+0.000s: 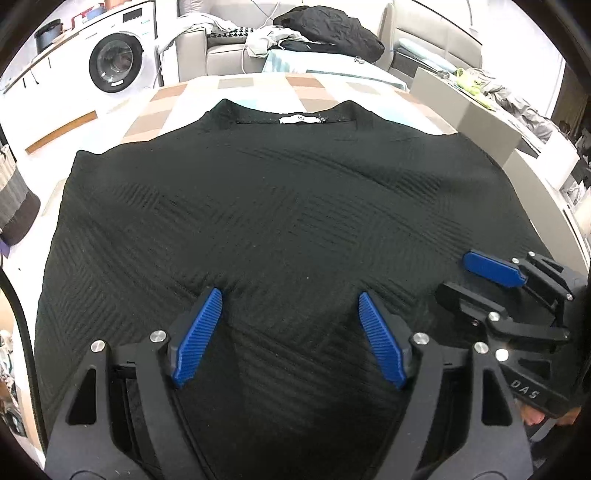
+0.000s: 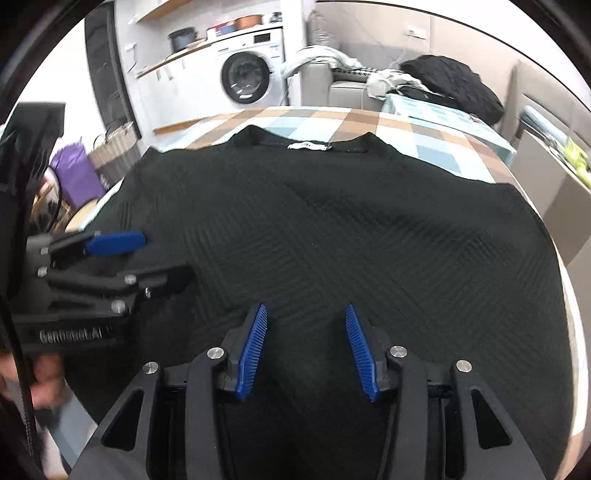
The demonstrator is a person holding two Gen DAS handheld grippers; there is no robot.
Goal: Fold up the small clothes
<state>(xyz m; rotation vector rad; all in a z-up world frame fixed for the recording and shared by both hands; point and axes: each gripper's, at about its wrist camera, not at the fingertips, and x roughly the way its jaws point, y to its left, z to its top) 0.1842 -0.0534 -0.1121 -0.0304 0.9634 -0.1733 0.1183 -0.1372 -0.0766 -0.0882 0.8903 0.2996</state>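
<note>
A black ribbed top (image 1: 288,192) (image 2: 332,229) lies spread flat on the checked tablecloth (image 1: 173,96) (image 2: 443,136), its neck and white label (image 1: 299,119) (image 2: 309,146) at the far side. My left gripper (image 1: 290,297) (image 2: 166,256) hovers open over the near hem, left of centre, its blue pads (image 1: 199,336) wide apart with only flat cloth under the gap. My right gripper (image 2: 306,308) (image 1: 454,275) is open too, with a narrower gap, over the hem just to the right. Neither holds any fabric.
A washing machine (image 1: 118,61) (image 2: 247,77) stands beyond the table at the left. A sofa with a heap of dark clothes (image 1: 332,29) (image 2: 450,85) is behind. A grey box (image 1: 465,107) sits off the right edge. A basket (image 2: 114,155) and purple bag (image 2: 74,177) stand at the left.
</note>
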